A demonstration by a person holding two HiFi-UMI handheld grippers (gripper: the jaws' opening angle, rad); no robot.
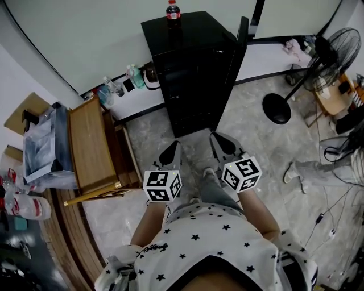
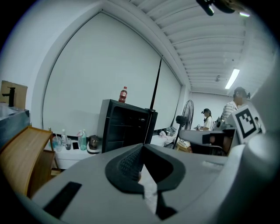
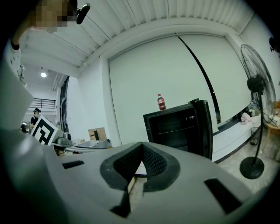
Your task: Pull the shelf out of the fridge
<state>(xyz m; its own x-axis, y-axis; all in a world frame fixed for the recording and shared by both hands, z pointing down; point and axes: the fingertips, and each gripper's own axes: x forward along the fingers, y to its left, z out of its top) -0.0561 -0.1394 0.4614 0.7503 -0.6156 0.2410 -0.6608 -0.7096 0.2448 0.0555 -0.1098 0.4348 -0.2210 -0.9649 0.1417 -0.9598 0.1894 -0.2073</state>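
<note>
Straight ahead in the head view, the black fridge stands with its door open. The left gripper and right gripper are well short of it. I judge I must open one before reaching in.

Left gripper view: jaws meet at the tips, nothing between.

Right gripper view: jaws closed, empty. The shelf sits inside the fridge.

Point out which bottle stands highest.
The dark bottle with the red label, alone on top of the black fridge. The clear and greenish bottles stand lower, on the white ledge beside it.
</note>
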